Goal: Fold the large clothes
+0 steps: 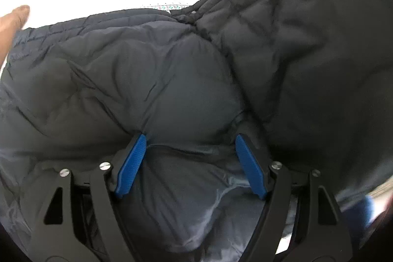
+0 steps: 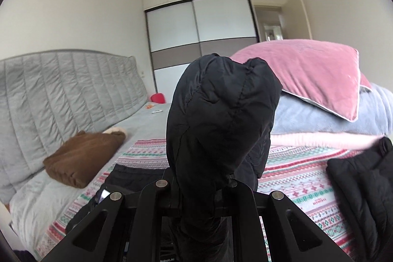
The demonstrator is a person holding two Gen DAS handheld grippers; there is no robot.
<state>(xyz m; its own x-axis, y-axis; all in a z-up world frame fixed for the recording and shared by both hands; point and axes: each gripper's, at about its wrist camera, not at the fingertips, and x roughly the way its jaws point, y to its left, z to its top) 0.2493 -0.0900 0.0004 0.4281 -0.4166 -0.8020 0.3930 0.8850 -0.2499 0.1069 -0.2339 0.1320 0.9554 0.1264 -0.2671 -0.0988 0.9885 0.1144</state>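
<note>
Dark quilted jacket (image 1: 172, 70) spread on the patterned bed cover (image 2: 307, 171); left tongs (image 1: 190, 163) spread wide, blue pads pressing down into its padding, gripping nothing; right tongs (image 2: 196, 188) pinched on a raised fold of the jacket, held above the bed.

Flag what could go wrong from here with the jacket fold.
The right gripper pinches only a small bunch of the puffy black jacket, so slick fabric could slip out. The left gripper stands open over the quilted panel, pinning nothing, so the body may drag across the patterned bedspread.
</note>
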